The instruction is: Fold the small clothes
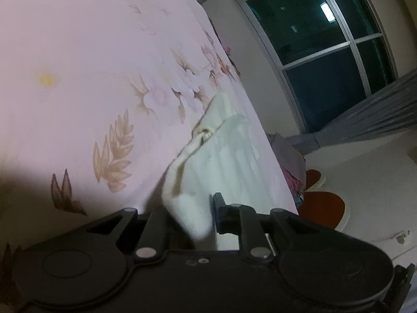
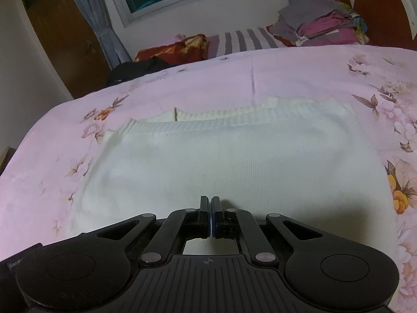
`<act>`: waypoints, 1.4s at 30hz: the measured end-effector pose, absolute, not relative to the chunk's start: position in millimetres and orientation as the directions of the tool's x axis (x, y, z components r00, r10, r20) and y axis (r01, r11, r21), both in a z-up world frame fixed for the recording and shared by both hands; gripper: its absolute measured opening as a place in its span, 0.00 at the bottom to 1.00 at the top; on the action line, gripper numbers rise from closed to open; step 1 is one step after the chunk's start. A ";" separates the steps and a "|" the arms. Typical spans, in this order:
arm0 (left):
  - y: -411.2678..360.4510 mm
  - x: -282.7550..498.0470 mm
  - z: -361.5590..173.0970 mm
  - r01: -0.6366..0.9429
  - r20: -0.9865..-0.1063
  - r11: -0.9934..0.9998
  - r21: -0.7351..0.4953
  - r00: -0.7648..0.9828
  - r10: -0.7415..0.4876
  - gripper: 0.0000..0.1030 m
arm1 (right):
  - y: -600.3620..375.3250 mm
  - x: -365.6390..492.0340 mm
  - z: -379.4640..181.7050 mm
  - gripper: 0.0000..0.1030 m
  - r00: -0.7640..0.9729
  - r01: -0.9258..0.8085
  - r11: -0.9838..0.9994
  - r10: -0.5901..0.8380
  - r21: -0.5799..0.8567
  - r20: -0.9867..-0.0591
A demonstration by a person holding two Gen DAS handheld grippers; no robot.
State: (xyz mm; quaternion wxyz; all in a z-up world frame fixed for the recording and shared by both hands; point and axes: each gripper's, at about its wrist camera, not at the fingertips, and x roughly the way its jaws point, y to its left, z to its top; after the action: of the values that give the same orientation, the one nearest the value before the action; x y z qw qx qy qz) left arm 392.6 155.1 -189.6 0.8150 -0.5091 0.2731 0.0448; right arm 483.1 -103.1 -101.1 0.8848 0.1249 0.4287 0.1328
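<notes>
A white knit garment (image 2: 234, 156) with a ribbed edge lies flat on the pink flowered bedsheet (image 2: 286, 73). In the right wrist view my right gripper (image 2: 210, 202) hovers over its near part, jaws pressed together with nothing between them. In the left wrist view the same garment (image 1: 224, 151) runs along the bed's right edge. A lifted fold of it passes between the fingers of my left gripper (image 1: 191, 204), which is shut on the cloth. The cloth hides the left finger; the right finger (image 1: 220, 208) shows beside it.
A stack of folded clothes (image 2: 320, 23) sits at the far right by the headboard (image 2: 378, 7). Red and dark clothes (image 2: 172, 49) lie at the far left edge of the bed. A window (image 1: 325, 52) and a wooden door (image 2: 60, 34) are beyond.
</notes>
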 end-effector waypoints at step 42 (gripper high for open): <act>-145.4 472.5 -100.4 0.249 -0.715 0.926 -0.285 0.588 -0.378 0.33 | -375.3 468.3 -87.8 0.25 0.719 0.064 0.759 0.415 0.648 -0.558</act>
State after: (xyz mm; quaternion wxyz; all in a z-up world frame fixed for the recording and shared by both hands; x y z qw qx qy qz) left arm 472.5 -145.4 -100.4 0.8877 -0.0771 0.4183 -0.1765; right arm 468.3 -375.3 -87.8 0.8656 0.3319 0.3609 0.1014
